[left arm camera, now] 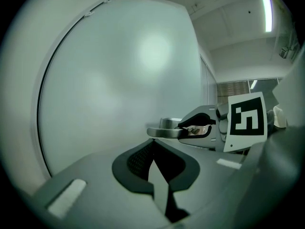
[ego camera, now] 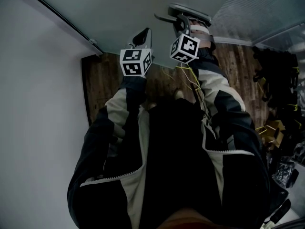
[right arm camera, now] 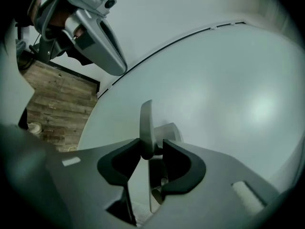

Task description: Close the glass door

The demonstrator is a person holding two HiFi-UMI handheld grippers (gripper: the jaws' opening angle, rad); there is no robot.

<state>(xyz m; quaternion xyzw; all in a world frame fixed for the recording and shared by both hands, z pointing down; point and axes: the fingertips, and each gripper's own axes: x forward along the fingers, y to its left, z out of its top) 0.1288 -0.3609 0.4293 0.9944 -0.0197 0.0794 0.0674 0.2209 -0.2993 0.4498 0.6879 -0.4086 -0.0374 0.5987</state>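
Glass door (right arm camera: 228,80) work turns here on the right claw (right arm camera: 151,146). Its jaws stand wide apart with the lever handle (right arm camera: 146,123) upright between them. The lever lies close against the left pad with a gap at the right pad, so nothing is gripped.

Just to its left, the left claw (left arm camera: 153,149) has its jaws together and empty, and it points at the bare frosted pane. From the head view, both claws reach up to the door (ego camera: 143,8), which fills the top of the picture. A white wall (ego camera: 38,89) is at the left and a wooden floor (ego camera: 162,80) lies below. I cannot tell whether the door sits fully home in its frame.

I judge the step to be at the handle. To do it well:
- Centre the lever between the pads before closing on it, and take it on its flat length rather than its tip.
- Keep the wrist in line with the lever so it does not twist out.
- Move along the door's own swing.
- Keep the left claw off the glass edge.
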